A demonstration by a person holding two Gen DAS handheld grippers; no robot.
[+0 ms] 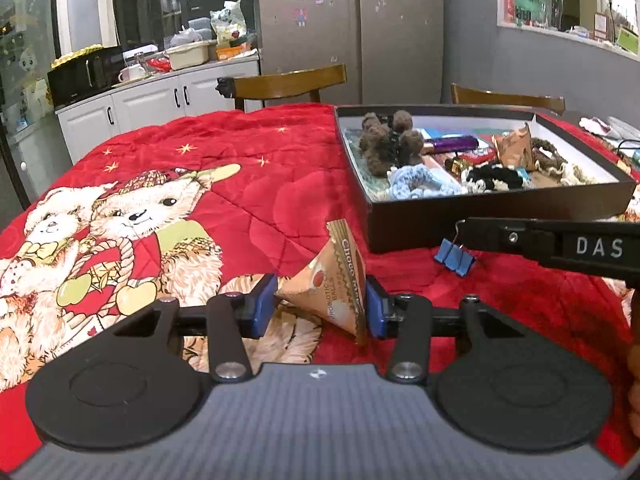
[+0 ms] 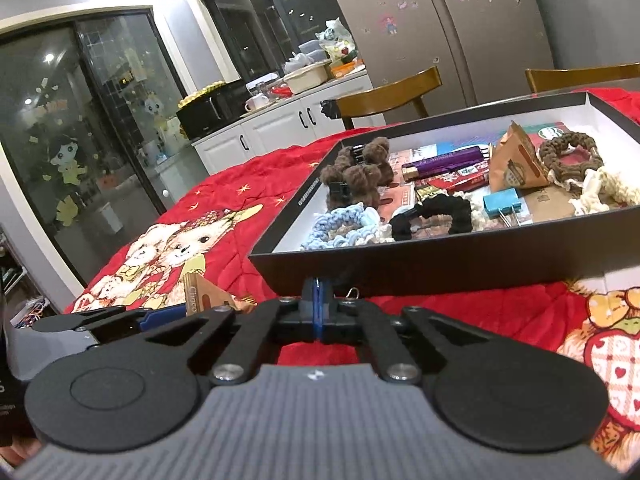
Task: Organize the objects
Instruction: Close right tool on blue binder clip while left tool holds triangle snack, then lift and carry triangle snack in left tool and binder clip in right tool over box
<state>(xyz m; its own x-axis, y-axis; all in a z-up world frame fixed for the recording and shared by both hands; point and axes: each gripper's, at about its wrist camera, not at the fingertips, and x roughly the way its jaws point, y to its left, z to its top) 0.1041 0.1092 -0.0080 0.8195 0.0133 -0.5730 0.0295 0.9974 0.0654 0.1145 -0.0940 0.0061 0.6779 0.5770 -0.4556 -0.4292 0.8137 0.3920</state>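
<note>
My left gripper [image 1: 320, 306] is shut on an orange triangular Choco snack packet [image 1: 334, 280], just above the red blanket. My right gripper [image 2: 317, 312] is shut on a blue binder clip [image 1: 456, 257]; in the left wrist view its wire handle is pinched at the finger's tip, in front of the black box [image 1: 500, 216]. In the right wrist view only the clip's blue edge [image 2: 317, 300] and a wire loop show between the pads. The box [image 2: 440, 270] holds crocheted scrunchies, a brown fluffy claw clip [image 2: 360, 172], a purple tube, another packet and a light-blue binder clip [image 2: 502, 202].
A red teddy-bear blanket [image 1: 240, 184] covers the table. Two wooden chairs [image 1: 288, 84] stand at the far edge. Behind them are white kitchen cabinets and a steel fridge. Cables and small items lie right of the box.
</note>
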